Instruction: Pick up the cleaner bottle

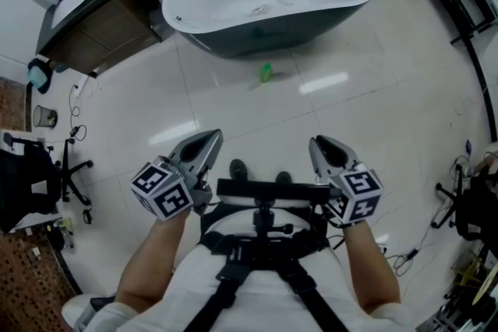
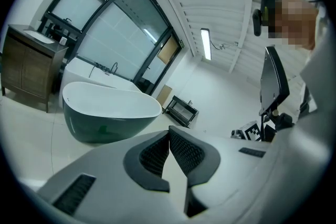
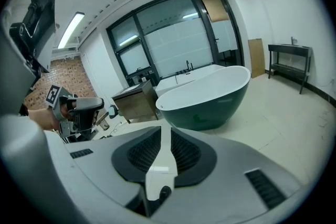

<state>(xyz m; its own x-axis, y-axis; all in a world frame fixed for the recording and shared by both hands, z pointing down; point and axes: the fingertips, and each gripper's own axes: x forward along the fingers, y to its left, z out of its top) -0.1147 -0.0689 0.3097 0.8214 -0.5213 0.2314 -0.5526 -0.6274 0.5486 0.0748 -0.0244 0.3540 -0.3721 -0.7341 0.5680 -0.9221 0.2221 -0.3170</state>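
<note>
Cleaner bottle (image 1: 266, 72): a small green thing on the floor tiles (image 1: 257, 117), near the dark outer wall of the bathtub (image 1: 233, 44) but apart from it. It is too small in the head view to make out cap, label or shape. In the right gripper view a dim green smudge (image 3: 200, 118) sits low against the tub wall; I cannot tell whether that is the bottle or its reflection.

Left gripper (image 1: 212, 138): clenched, pad tips meeting, nothing in them. Right gripper (image 1: 317, 142): jaws a narrow slit apart, only floor showing through, nothing held. Both are well short of the bottle, at the bottom of the head view, and both point toward the tub.

Hidden or cut off: the far end of the tub runs out of the top edge, and the person's shoes (image 1: 237, 167) are partly covered by the chest rig's bar.

Room: bare glossy tile lies between the grippers and the bottle. Bounds are a wooden cabinet (image 1: 97, 31) left of the tub, a black rack (image 1: 459, 0) along the right edge, an office chair (image 1: 35, 179) and cables (image 1: 75, 101) at left, and more cables at lower right.
</note>
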